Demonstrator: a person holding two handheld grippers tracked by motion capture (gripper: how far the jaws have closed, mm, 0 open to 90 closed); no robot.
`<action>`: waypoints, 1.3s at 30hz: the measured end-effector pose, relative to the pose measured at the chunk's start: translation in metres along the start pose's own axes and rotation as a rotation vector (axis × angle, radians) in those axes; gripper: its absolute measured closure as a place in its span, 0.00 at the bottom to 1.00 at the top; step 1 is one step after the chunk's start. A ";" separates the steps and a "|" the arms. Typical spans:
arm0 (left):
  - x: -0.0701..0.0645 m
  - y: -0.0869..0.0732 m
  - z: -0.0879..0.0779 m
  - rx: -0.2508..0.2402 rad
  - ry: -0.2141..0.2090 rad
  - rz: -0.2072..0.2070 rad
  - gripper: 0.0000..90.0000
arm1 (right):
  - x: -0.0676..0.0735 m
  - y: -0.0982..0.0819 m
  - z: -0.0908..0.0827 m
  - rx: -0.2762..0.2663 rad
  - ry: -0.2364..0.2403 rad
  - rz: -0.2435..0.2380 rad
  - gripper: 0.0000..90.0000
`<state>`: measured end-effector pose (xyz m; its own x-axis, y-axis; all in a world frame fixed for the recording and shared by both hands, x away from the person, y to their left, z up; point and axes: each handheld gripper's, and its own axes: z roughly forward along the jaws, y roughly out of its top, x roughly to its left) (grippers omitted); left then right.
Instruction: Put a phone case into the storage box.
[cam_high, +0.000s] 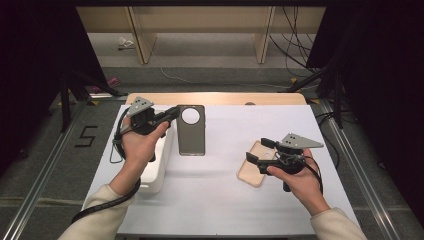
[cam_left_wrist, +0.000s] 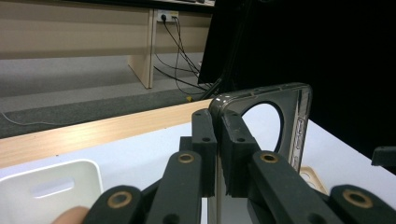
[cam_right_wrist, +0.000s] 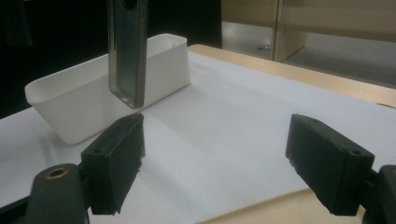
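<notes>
A dark grey phone case (cam_high: 192, 131) with a round camera hole hangs above the white table top, gripped at its upper left corner. My left gripper (cam_high: 172, 114) is shut on that corner; in the left gripper view the pads (cam_left_wrist: 233, 154) squeeze the case's rim (cam_left_wrist: 299, 122). A tan phone case (cam_high: 251, 172) lies flat on the table at the right. Over its near end my right gripper (cam_high: 256, 150) stands open, jaws wide apart (cam_right_wrist: 219, 158) with nothing between them. The right gripper view has the dark case (cam_right_wrist: 126, 51) hanging upright, and the tan case's edge (cam_right_wrist: 261, 210) at the bottom.
A white rectangular bin (cam_high: 155, 175) sits at the table's left under my left forearm, seen also as the bin (cam_right_wrist: 93, 98) behind the hanging case. A wooden strip (cam_high: 215, 98) runs along the table's far edge. Black stands and cables flank the table.
</notes>
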<state>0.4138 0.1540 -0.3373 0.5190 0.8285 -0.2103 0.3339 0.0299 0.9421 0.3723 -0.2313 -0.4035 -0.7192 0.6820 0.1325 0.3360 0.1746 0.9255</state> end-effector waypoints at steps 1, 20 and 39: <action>0.001 0.001 -0.001 -0.003 0.002 -0.002 0.94 | 0.000 0.000 0.000 0.001 -0.001 0.000 0.23; 0.021 0.009 -0.011 -0.020 0.026 -0.016 0.94 | -0.004 -0.006 -0.010 0.003 -0.022 0.008 0.23; 0.035 0.016 -0.019 -0.038 0.036 -0.017 0.94 | -0.006 -0.010 -0.015 0.008 -0.033 0.004 0.23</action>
<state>0.4226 0.1938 -0.3252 0.4848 0.8471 -0.2177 0.3123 0.0649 0.9478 0.3642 -0.2480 -0.4082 -0.6975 0.7056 0.1245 0.3438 0.1772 0.9222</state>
